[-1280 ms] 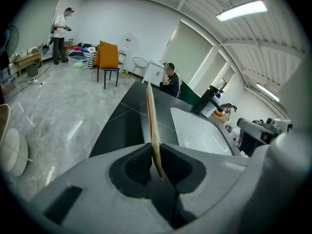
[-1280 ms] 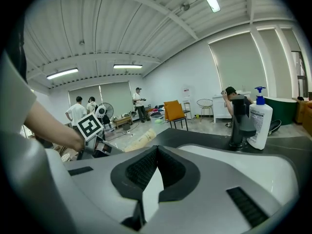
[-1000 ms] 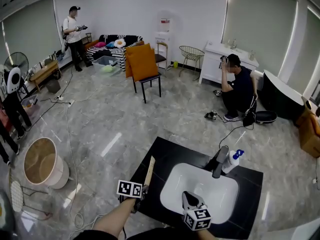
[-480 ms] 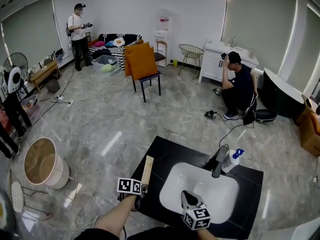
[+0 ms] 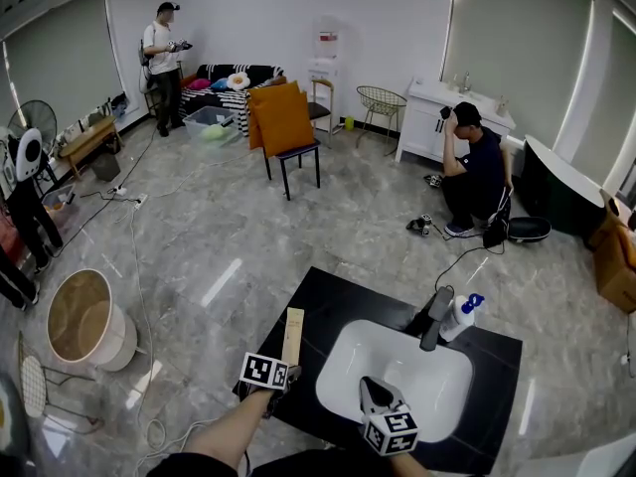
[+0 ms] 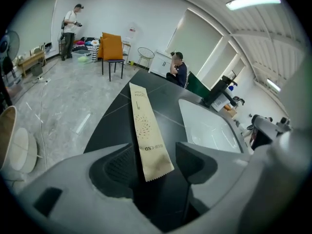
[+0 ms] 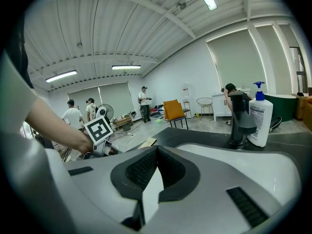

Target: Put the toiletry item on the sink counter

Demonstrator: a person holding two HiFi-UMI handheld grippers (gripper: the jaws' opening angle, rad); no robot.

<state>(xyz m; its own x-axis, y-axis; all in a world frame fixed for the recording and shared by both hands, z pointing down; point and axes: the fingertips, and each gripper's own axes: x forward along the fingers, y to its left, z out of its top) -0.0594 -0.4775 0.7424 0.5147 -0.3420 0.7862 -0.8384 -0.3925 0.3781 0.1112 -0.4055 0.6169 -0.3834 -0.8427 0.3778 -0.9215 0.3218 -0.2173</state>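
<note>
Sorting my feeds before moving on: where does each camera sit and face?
Head view: on the person's head, steeply down at the counter and sink; left forearm, left gripper and right gripper show.
Left gripper view: on that gripper, along the packet; its jaws, just opened, stand apart round its end.
Right gripper view: on that gripper, nearly level toward faucet and bottle; shut jaws show.
All three share the packet.

A long tan paper sachet lies flat on the black counter.
</note>
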